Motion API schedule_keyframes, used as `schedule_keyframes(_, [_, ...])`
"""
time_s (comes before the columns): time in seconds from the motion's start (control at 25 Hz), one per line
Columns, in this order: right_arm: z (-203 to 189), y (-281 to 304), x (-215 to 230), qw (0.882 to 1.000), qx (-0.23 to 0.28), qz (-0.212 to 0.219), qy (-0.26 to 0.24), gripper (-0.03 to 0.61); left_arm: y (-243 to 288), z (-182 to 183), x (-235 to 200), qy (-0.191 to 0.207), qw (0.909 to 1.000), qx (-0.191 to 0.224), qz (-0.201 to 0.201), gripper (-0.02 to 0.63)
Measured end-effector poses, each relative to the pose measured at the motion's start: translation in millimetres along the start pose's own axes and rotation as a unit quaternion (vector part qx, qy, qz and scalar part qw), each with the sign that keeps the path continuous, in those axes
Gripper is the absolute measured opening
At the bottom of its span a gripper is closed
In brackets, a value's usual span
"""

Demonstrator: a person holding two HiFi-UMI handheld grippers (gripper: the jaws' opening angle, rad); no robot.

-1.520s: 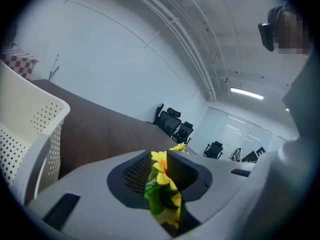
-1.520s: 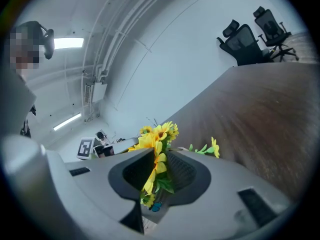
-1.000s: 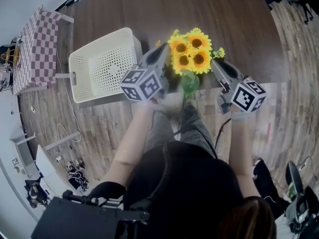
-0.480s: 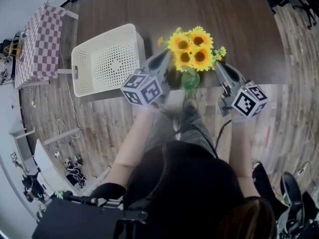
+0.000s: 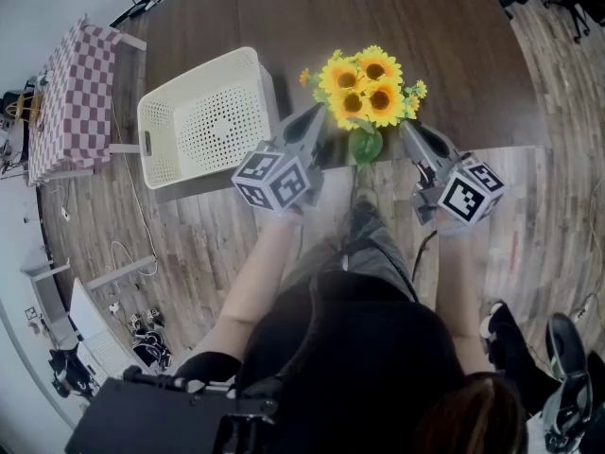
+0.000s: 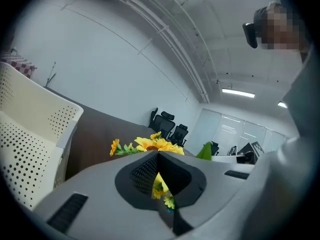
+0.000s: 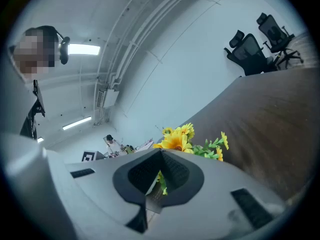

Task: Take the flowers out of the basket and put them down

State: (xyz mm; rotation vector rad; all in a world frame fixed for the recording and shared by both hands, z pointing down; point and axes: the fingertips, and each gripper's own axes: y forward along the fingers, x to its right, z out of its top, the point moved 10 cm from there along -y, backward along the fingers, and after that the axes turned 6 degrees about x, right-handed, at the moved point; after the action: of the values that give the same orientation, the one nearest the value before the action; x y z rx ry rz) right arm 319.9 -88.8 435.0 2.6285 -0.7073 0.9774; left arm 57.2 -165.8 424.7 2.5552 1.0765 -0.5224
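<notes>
Left hand-held gripper (image 5: pixel 319 115) and right hand-held gripper (image 5: pixel 407 127), jaws clamped on the flowers (image 5: pixel 365 88), at the table's (image 5: pixel 425 26) near edge.

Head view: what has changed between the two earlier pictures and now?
Both grippers drew back slightly toward the person: the tips of the left gripper and right gripper, earlier beside the sunflower heads, now lie nearer the table edge than the heads. The sunflower bunch barely moved relative to the basket. Nothing was grasped or released; both grippers still seem closed on the bunch. Basket and table stayed put.
</notes>
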Motion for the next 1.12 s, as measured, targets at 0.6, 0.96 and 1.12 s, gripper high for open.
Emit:
schedule_keyframes(0.6, [-49.0, -34.6, -88.6, 0.997, 0.027, -0.021, -0.064, 0.003, -77.5, -14.8, 29.0, 0.021, 0.9970, -0.006, -0.074, 0.002])
schedule_keyframes(0.96, [-97.9, -83.2, -146.7, 0.992, 0.051, -0.040, -0.110, 0.002, -135.4, -38.6, 64.1, 0.044, 0.9906, -0.010, -0.129, 0.002])
schedule_keyframes(1.12, [-117.0, -101.9, -169.6, 0.991, 0.055, -0.051, -0.111, 0.002, -161.1, -47.9, 78.7, 0.051, 0.9874, -0.019, -0.148, 0.002])
